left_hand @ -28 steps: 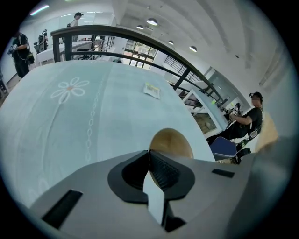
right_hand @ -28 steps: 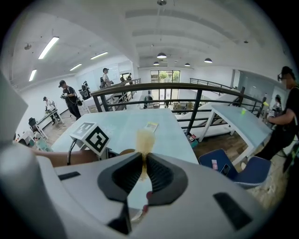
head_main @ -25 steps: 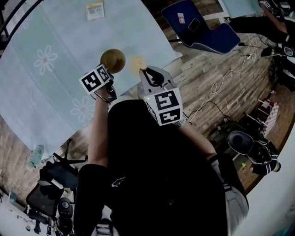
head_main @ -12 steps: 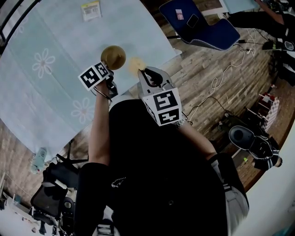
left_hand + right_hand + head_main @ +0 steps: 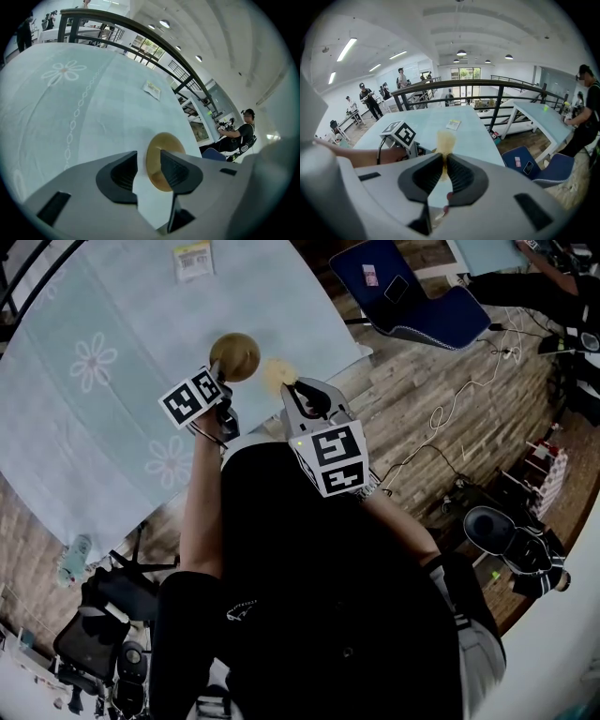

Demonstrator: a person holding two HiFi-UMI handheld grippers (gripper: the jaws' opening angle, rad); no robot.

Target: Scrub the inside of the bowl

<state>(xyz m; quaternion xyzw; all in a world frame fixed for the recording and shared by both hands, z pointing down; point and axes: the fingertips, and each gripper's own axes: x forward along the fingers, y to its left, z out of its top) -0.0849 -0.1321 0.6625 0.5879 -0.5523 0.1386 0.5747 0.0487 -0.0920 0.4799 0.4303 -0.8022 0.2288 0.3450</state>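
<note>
Bowl raised over the pale flowered worktop, tipped on edge, rim pinched by the left gripper; golden wall wedged against one jaw, a sliver of worktop visible beside the other. Yellow sponge clamped in the right gripper, jaws pressed nearly together on it, just beside the bowl in the head view yet apart from it. Reads as the approach before scrubbing: bowl and sponge both gripped, no contact inside the bowl yet. Next calls for turning the bowl's opening toward the sponge, bringing the sponge over the rim and against the inner wall, then rubbing round with the left grip kept firm against slipping. Cannot tell from these views which way the opening faces.
</note>
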